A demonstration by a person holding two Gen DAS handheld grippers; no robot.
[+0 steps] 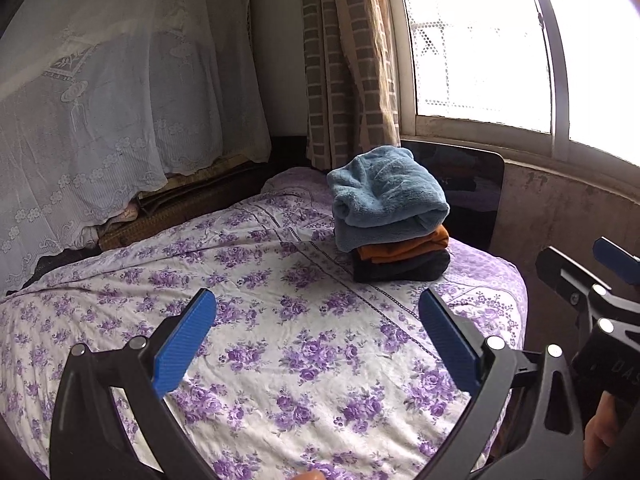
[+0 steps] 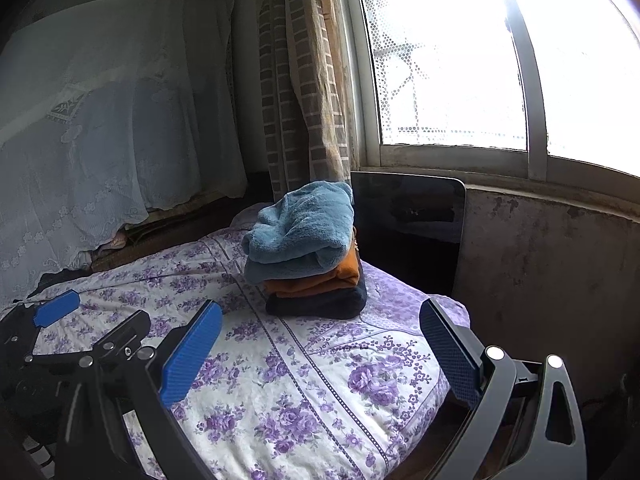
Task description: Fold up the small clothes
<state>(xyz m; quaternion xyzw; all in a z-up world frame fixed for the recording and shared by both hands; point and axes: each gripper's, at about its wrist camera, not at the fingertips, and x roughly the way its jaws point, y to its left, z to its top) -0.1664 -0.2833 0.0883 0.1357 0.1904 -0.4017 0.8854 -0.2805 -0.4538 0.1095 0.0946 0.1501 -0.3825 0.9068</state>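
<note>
A stack of folded clothes stands at the far right of the bed: a fluffy blue garment [image 1: 386,196] on top, an orange one [image 1: 404,250] under it, a dark one [image 1: 400,270] at the bottom. The stack also shows in the right wrist view, with the blue garment [image 2: 302,236], the orange one [image 2: 316,284] and the dark one [image 2: 320,304]. My left gripper [image 1: 320,332] is open and empty, held above the floral bedsheet [image 1: 280,344], short of the stack. My right gripper [image 2: 320,344] is open and empty, to the right of the left one.
A dark headboard panel [image 1: 476,188] stands behind the stack, below the window [image 1: 480,48]. A checked curtain [image 1: 348,64] hangs at the back. A white lace cover [image 1: 120,100] drapes over furniture on the left. The bed's right edge [image 2: 448,320] drops off by the wall.
</note>
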